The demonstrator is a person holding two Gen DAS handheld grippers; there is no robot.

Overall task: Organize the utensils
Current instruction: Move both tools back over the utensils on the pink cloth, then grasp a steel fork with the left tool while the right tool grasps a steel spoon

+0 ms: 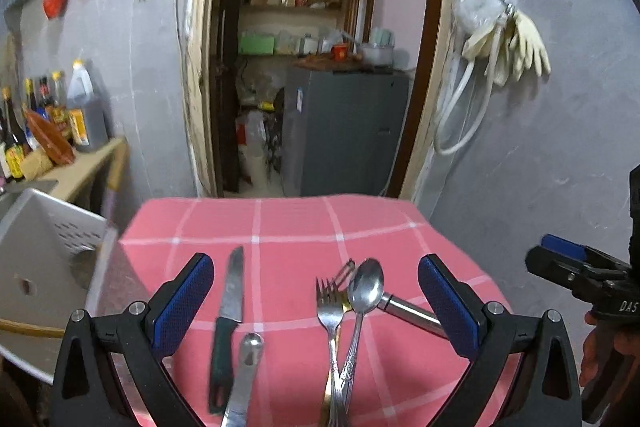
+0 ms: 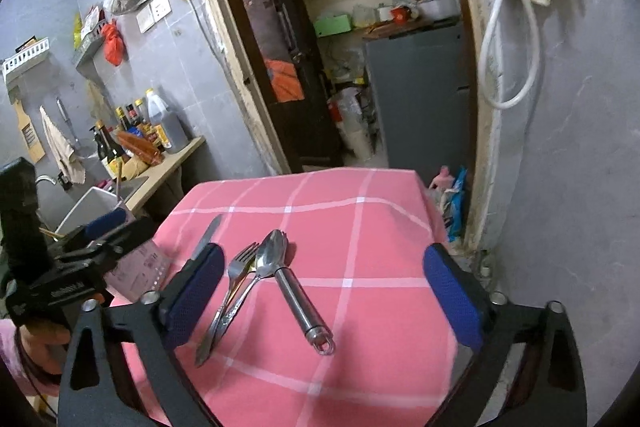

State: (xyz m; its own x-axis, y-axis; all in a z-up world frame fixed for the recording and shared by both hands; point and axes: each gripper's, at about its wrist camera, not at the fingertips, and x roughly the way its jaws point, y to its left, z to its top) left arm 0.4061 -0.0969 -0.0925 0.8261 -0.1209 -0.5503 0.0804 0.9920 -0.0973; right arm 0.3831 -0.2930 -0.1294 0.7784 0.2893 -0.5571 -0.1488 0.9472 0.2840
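Landmark: the spoon (image 1: 366, 285) lying near the middle of the pink checked desk (image 1: 288, 223); every place below is given from it.
Fork: the fork (image 1: 330, 301) lies touching the spoon on its left in the left wrist view, the two handles crossing toward the camera.
Peeler: the peeler (image 2: 298, 301), with a round steel handle, has its head tucked under the spoon's bowl; its handle runs off to the spoon's right.
Knife: the knife (image 1: 231, 311), with a dark handle, lies well left of the spoon, a flat steel utensil (image 1: 245, 375) just beside its handle.
Left gripper: the left gripper (image 1: 316, 311) is released, jaws wide, nothing between the pads, poised over the spoon and its neighbours.
Right gripper: the right gripper (image 2: 324, 303) is likewise spread and empty, framing the spoon, fork and peeler.
Handling: all pieces look light, stiff and slick steel; the thin flat handles would likely slip or pivot under a pinch.
Where to hold: the peeler's thick handle at mid-length seems the surest grip; the knife by its dark handle, away from the blade; spoon and fork at the neck, once separated.
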